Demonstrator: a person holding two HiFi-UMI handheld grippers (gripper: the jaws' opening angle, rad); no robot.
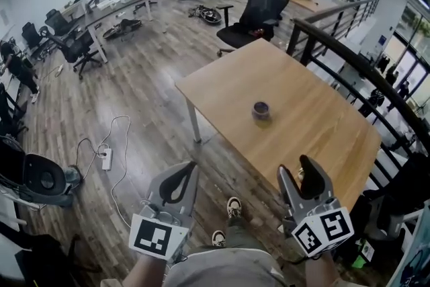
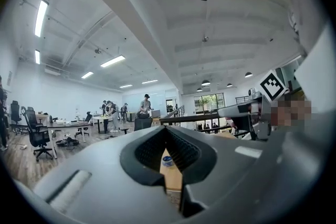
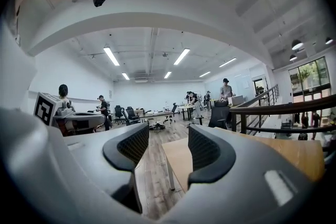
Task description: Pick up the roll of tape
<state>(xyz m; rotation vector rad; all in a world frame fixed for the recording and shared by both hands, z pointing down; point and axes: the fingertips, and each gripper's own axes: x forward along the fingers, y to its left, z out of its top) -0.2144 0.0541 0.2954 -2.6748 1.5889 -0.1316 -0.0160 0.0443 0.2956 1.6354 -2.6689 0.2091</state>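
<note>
A small dark roll of tape (image 1: pixel 261 109) lies flat near the middle of a light wooden table (image 1: pixel 316 124). Both grippers hover near the table's front corner, well short of the tape. My left gripper (image 1: pixel 189 169) sits over the floor left of the table, shut with its tips together and nothing held. In the left gripper view the roll of tape (image 2: pixel 167 160) shows through the hollow behind the left gripper's (image 2: pixel 165 128) touching tips. My right gripper (image 1: pixel 301 169) is over the table's near edge and open. The right gripper (image 3: pixel 168 140) view shows floor and the table (image 3: pixel 181 160) corner through the gap.
A black office chair (image 1: pixel 259 10) stands at the table's far side. A dark railing (image 1: pixel 349 67) runs along the right. A power strip with cable (image 1: pixel 105 158) lies on the wooden floor at left. Desks, chairs and several people fill the far room.
</note>
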